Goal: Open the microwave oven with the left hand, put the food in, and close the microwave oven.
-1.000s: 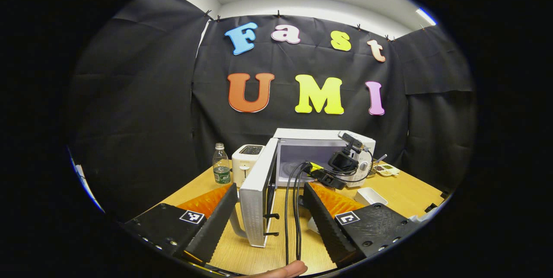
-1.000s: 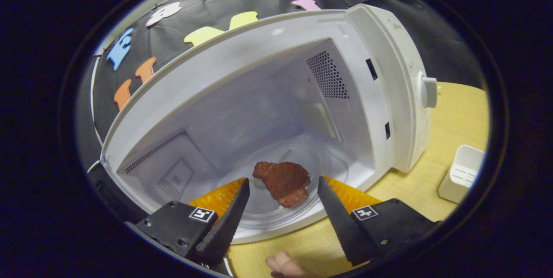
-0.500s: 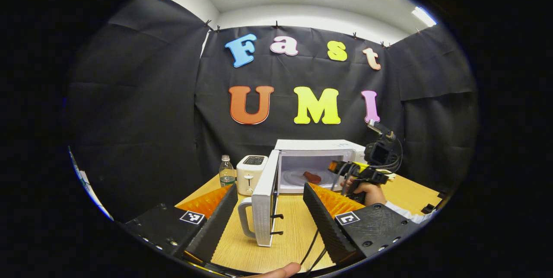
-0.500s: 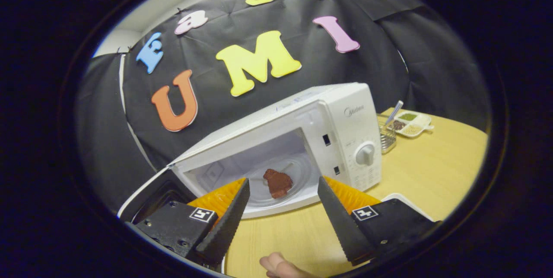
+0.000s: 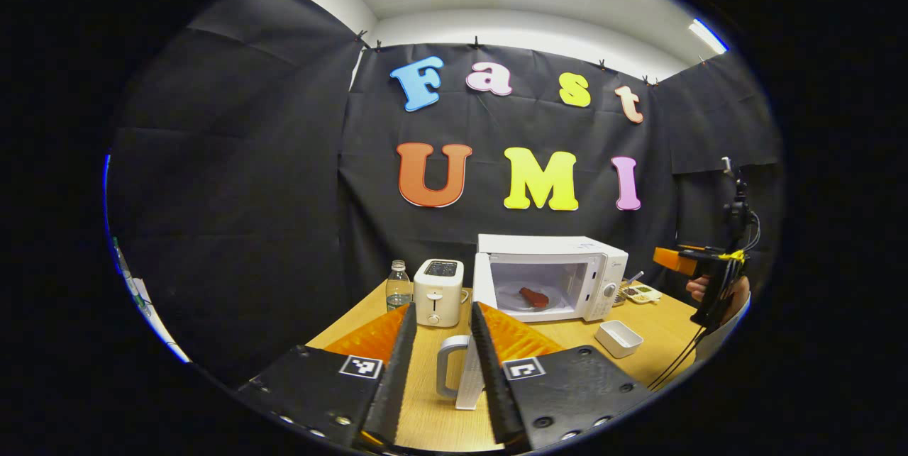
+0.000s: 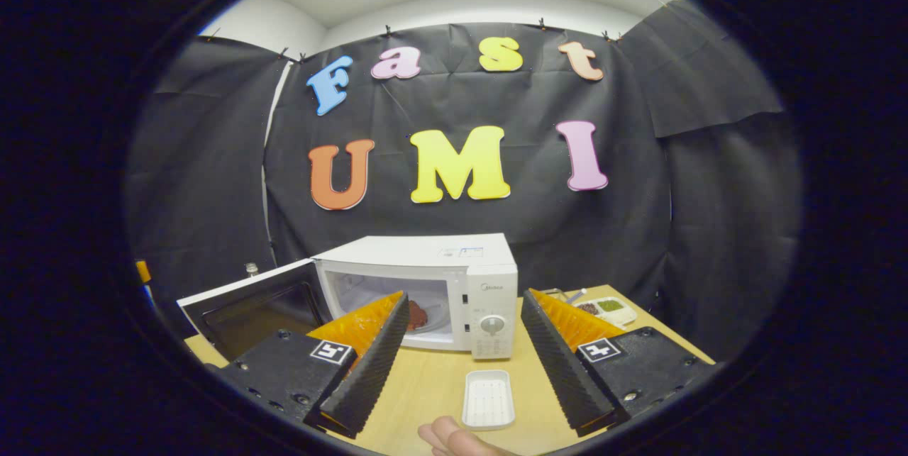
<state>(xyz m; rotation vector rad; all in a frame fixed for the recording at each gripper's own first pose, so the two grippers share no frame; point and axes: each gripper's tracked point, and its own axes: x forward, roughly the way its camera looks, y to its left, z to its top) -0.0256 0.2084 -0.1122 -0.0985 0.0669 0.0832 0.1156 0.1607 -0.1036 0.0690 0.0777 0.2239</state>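
The microwave (image 5: 550, 275) stands open on the table (image 5: 433, 420), the food (image 5: 533, 296) on its glass plate inside. The left gripper (image 5: 441, 371) is narrowed around the door (image 5: 468, 371) edge and handle; whether both fingers press it is hard to tell. The right gripper (image 6: 461, 353) is spread wide and empty, above a white tray (image 6: 488, 399).

Left gripper view: whether the left tongs (image 5: 440, 364) touch the microwave door (image 5: 469, 371) between them can't be told; door's lower edge hidden by a finger. Food (image 5: 533, 296) inside too small to identify. Right gripper view: food (image 6: 417, 315) half hidden behind a finger; condiment tray (image 6: 606, 308) contents too small; fingertip (image 6: 454, 438) cut off at bottom.
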